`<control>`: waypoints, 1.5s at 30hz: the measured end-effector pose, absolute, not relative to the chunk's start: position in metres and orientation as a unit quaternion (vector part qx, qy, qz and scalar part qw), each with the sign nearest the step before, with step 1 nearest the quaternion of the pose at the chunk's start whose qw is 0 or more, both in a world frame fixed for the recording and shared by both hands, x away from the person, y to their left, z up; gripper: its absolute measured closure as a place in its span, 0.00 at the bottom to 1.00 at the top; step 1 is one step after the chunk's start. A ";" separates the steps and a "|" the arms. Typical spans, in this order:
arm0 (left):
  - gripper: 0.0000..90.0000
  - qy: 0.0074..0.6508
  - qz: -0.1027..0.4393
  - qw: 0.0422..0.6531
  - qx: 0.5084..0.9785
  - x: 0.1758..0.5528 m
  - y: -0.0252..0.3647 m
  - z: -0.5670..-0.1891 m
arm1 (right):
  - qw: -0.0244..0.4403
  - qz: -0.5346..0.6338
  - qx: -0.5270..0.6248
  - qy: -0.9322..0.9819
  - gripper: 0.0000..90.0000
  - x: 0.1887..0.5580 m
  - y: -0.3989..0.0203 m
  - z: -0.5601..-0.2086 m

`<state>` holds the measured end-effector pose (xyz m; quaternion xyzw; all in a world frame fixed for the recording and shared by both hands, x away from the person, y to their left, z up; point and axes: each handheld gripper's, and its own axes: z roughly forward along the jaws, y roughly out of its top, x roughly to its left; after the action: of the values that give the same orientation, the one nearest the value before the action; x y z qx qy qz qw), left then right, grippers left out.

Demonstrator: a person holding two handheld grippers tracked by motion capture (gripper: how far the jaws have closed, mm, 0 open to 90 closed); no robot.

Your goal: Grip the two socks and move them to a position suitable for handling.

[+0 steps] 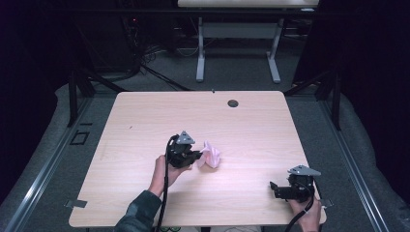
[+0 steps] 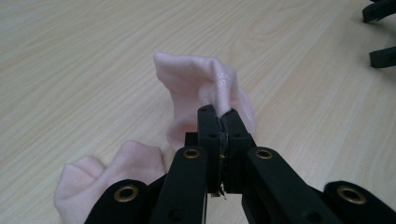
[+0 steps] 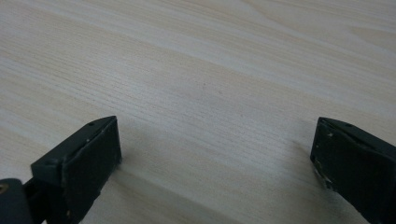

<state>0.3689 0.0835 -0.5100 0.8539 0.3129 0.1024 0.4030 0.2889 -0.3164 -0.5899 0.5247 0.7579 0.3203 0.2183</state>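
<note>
Left tongs (image 2: 219, 116) pinch pink cloth (image 2: 196, 88); right tongs (image 3: 215, 163) rest agape near table (image 1: 145, 121) edge.

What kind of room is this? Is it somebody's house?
Probably not a house, more likely a lab or workshop. A bare wooden table stands on grey carpet between dark curtains, cables tangle on the floor behind, and a person holds the left tongs shut on a pink cloth.
</note>
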 end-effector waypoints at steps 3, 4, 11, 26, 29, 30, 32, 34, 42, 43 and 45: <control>0.99 0.306 0.104 0.405 0.855 0.357 0.085 -0.502 | 0.218 0.320 0.525 0.758 0.01 0.289 -0.316 -0.590; 0.99 0.303 0.106 0.408 0.855 0.353 0.086 -0.499 | 0.218 0.320 0.525 0.758 0.01 0.289 -0.316 -0.590; 0.99 0.302 0.101 0.418 0.851 0.320 0.089 -0.484 | 0.219 0.321 0.525 0.757 0.01 0.289 -0.316 -0.590; 0.99 0.318 0.043 0.390 0.863 0.276 0.083 -0.515 | 0.219 0.321 0.525 0.757 0.01 0.289 -0.316 -0.590; 0.99 0.326 0.027 0.373 0.868 0.276 0.082 -0.527 | 0.219 0.320 0.526 0.757 0.01 0.289 -0.316 -0.590; 0.99 0.327 0.021 0.365 0.871 0.276 0.082 -0.531 | 0.219 0.320 0.526 0.757 0.01 0.289 -0.316 -0.590; 0.99 0.332 0.010 0.364 0.870 0.276 0.083 -0.538 | 0.219 0.321 0.525 0.757 0.01 0.289 -0.316 -0.590; 0.98 0.333 0.010 0.363 0.870 0.276 0.084 -0.539 | 0.219 0.321 0.525 0.757 0.01 0.289 -0.316 -0.590; 0.43 0.338 0.023 0.364 0.868 0.273 0.097 -0.527 | 0.219 0.320 0.526 0.757 0.01 0.289 -0.316 -0.590; 0.39 0.340 0.027 0.365 0.866 0.272 0.100 -0.523 | 0.219 0.320 0.526 0.757 0.01 0.289 -0.316 -0.590; 0.32 0.344 0.039 0.364 0.865 0.274 0.105 -0.518 | 0.219 0.320 0.526 0.757 0.01 0.289 -0.316 -0.590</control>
<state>0.2736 0.1050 -0.5178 0.8646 0.3442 0.0393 0.3639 0.2890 -0.3163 -0.5898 0.5257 0.7573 0.3196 0.2189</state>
